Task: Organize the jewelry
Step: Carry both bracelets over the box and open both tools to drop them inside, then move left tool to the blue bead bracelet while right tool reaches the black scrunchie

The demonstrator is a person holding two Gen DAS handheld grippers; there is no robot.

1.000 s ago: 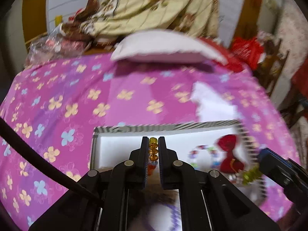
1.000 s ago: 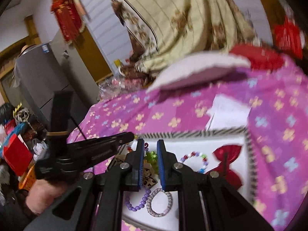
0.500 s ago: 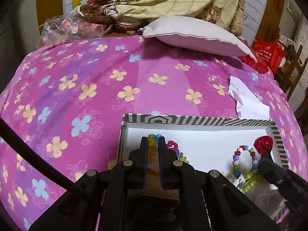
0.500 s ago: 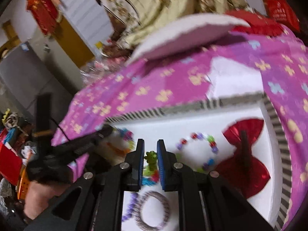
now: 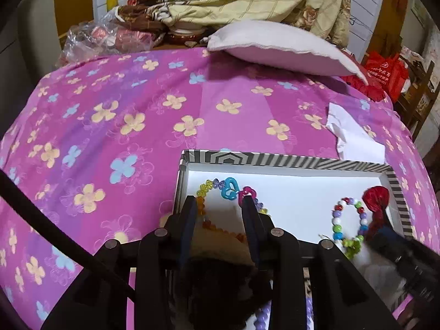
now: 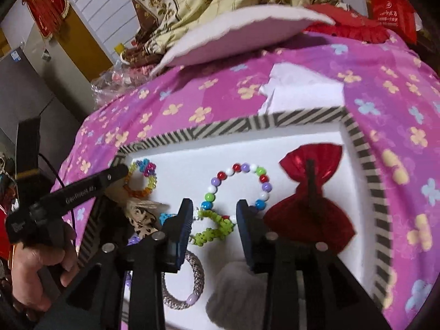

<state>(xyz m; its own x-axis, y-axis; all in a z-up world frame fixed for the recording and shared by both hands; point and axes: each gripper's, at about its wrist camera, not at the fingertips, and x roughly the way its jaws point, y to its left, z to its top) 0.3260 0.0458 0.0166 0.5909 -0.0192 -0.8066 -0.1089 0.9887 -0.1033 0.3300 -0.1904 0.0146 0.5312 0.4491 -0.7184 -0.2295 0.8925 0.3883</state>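
Jewelry sits in the white tray with the striped rim [image 6: 354, 134] on the pink flowered bedspread [image 5: 115, 115]. Left gripper [image 5: 220, 206] has just been opening; its jaws stand partly apart over the rainbow bead bracelet [image 5: 228, 189] at the tray's far left corner, pads clear of the beads. Right gripper [image 6: 214, 211] has likewise just been opening and holds nothing, with the green bead piece [image 6: 214, 229] lying loose between its jaws, beside the multicoloured bead bracelet [image 6: 239, 185] and the red bow [image 6: 310, 195].
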